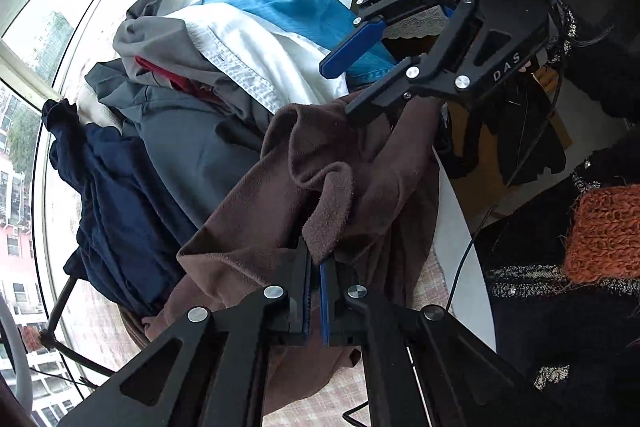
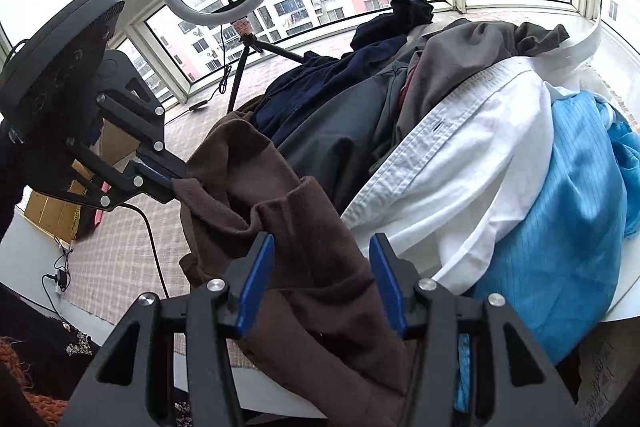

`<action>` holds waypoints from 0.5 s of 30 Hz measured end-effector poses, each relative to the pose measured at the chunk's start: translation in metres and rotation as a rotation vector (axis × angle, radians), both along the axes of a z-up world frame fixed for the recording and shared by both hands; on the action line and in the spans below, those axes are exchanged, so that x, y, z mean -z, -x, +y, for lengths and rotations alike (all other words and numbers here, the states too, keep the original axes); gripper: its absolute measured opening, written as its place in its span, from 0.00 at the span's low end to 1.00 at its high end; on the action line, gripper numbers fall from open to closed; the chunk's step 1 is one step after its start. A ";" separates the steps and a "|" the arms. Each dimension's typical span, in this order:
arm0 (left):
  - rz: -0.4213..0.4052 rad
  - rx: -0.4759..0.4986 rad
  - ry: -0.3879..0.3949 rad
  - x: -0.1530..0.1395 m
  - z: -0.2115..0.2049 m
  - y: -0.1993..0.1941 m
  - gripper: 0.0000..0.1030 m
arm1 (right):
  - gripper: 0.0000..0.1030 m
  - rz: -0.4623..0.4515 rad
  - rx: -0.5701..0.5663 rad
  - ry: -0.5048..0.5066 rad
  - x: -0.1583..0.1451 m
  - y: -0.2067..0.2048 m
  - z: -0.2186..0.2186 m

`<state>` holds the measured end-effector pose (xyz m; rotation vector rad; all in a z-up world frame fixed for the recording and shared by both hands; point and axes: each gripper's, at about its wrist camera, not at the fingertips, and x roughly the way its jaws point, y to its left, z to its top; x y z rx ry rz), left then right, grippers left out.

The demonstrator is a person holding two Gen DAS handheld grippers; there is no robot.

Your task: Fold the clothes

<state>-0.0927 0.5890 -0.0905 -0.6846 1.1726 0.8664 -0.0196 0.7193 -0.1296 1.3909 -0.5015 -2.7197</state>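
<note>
Gripping a brown fleece garment (image 1: 320, 187) by a bunched edge, left gripper (image 1: 316, 291) is clamped tight, lifting it beside the heap of unfolded clothes (image 2: 460, 131), while right gripper (image 2: 322, 283) stands spread around hanging cloth; judged next: close on a second edge, spread it

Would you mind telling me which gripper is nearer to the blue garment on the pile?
Right. The right gripper hangs open around the brown garment, with the blue garment just beside its outer finger. The left gripper is shut on the brown cloth, farther off.
</note>
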 end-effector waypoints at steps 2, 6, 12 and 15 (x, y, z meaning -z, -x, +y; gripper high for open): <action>-0.010 -0.025 0.004 -0.004 -0.012 0.004 0.02 | 0.44 -0.019 -0.046 -0.015 0.003 0.015 -0.005; -0.031 -0.039 0.010 -0.013 -0.032 0.009 0.02 | 0.04 -0.029 0.024 0.004 0.004 0.023 0.016; 0.041 -0.115 -0.141 -0.036 0.004 0.023 0.08 | 0.04 -0.023 0.197 0.051 -0.001 0.026 0.063; 0.158 -0.240 -0.290 -0.049 0.042 0.051 0.26 | 0.12 -0.085 0.358 -0.105 0.001 0.021 0.082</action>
